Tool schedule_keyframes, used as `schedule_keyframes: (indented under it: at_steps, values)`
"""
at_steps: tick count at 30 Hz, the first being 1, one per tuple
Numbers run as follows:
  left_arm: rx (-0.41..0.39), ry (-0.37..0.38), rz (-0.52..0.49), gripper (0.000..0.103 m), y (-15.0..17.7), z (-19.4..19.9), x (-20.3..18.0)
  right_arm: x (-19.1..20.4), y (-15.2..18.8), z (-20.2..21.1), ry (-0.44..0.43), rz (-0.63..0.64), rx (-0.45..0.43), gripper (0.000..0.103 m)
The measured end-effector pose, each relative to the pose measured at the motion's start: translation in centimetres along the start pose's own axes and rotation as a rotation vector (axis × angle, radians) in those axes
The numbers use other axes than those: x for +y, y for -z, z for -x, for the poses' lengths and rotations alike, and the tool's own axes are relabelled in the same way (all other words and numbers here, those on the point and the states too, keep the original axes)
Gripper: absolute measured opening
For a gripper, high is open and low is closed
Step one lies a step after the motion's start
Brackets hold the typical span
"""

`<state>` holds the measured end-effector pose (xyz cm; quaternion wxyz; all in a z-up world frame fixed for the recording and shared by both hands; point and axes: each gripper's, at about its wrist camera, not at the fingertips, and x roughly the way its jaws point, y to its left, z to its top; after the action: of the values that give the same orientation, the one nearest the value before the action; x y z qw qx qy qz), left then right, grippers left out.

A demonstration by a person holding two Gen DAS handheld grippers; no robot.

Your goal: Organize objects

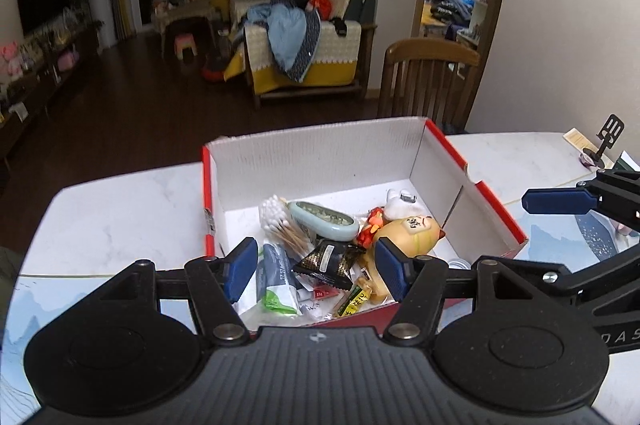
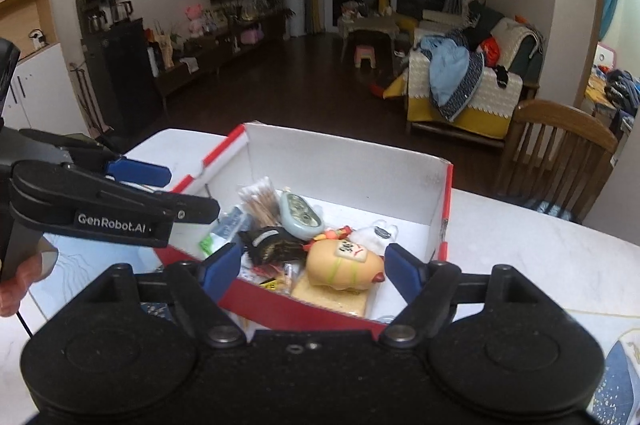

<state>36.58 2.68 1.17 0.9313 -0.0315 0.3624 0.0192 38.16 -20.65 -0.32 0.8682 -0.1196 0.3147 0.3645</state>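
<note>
A red-and-white cardboard box (image 1: 320, 153) (image 2: 340, 165) stands on the marble table. Inside lie cotton swabs (image 1: 280, 223) (image 2: 262, 199), a pale green case (image 1: 324, 219) (image 2: 300, 215), a black snack packet (image 1: 326, 261) (image 2: 272, 243), a blue-green tube (image 1: 276, 279), a yellow cat toy (image 1: 408, 231) (image 2: 344, 261), a white toy (image 1: 400, 203) (image 2: 376, 233) and small sachets (image 1: 352, 299). My left gripper (image 1: 318, 271) is open and empty over the box's near edge. My right gripper (image 2: 314, 271) is open and empty over the near corner.
A wooden chair (image 1: 428, 77) (image 2: 556, 149) stands behind the table. A black phone stand (image 1: 606, 141) and a card sit at the table's far right. The right gripper's blue finger (image 1: 556, 201) shows right of the box; the left one (image 2: 112, 201) shows left of it.
</note>
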Motion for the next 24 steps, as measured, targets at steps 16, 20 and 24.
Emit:
schedule_keyframes:
  at_steps: [16, 20, 24]
  values:
    - [-0.072, -0.032, 0.008, 0.087, 1.9, 5.7, -0.6, 0.7, 1.9, 5.4, -0.014, -0.047, -0.113, 0.103]
    - [-0.09, -0.03, 0.011, 0.103, 2.5, 7.1, -0.8, 0.5, 2.3, 6.5, -0.012, -0.068, -0.125, 0.103]
    - [-0.104, -0.031, 0.0, 0.103, 3.1, 8.1, -1.3, 0.7, 2.5, 7.4, -0.015, -0.074, -0.136, 0.103]
